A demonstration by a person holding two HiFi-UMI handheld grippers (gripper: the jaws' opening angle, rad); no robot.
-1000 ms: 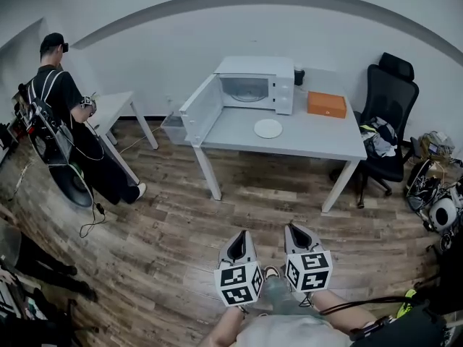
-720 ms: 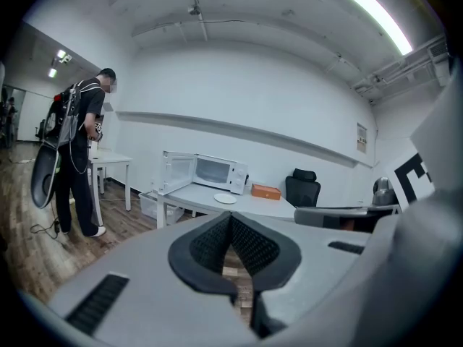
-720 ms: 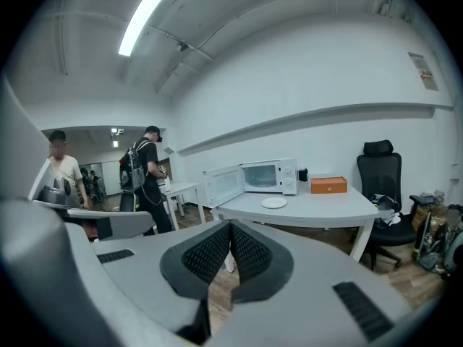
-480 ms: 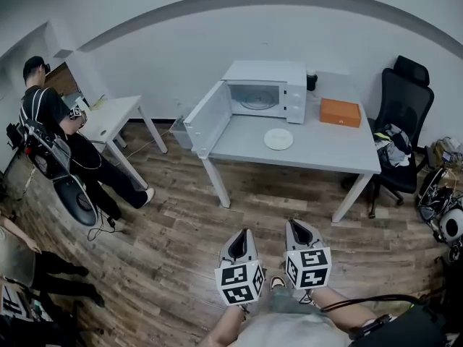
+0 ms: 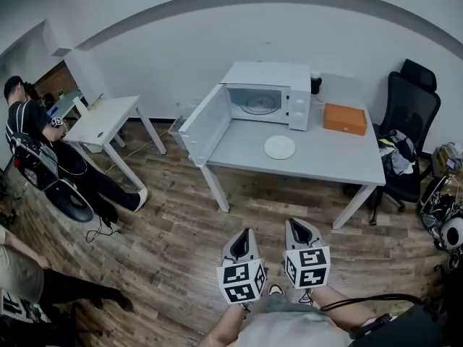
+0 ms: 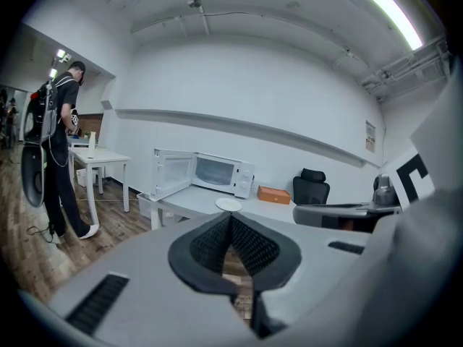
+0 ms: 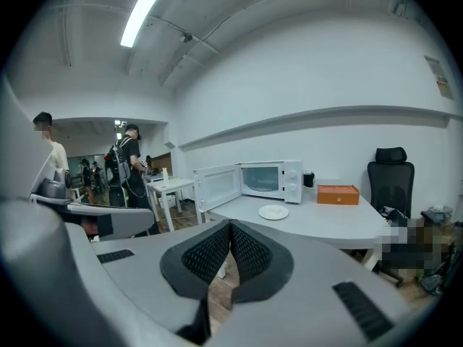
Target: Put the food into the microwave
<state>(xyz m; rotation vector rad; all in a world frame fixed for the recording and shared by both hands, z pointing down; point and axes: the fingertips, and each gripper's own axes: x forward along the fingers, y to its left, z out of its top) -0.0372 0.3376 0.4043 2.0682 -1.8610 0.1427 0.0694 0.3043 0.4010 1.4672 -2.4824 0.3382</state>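
A white microwave (image 5: 269, 95) stands at the back of a grey table (image 5: 325, 157) with its door (image 5: 203, 123) swung wide open to the left. A white plate (image 5: 279, 147) lies on the table in front of it; I cannot tell what is on it. The microwave (image 6: 221, 174) and plate (image 6: 228, 204) also show in the left gripper view, and the microwave (image 7: 268, 180) and plate (image 7: 273, 212) in the right gripper view. My left gripper (image 5: 240, 238) and right gripper (image 5: 296, 228) hang side by side over the wooden floor, well short of the table, both shut on nothing.
An orange box (image 5: 344, 118) and a dark cup (image 5: 315, 83) sit on the table right of the microwave. A black office chair (image 5: 409, 129) stands at the right. A small white table (image 5: 101, 121) is at the left, with a person (image 5: 43, 147) beside it.
The table and microwave have shifted slightly right and nearer in the head view as I step closer. The person at the left has moved further left. Both grippers stay shut.
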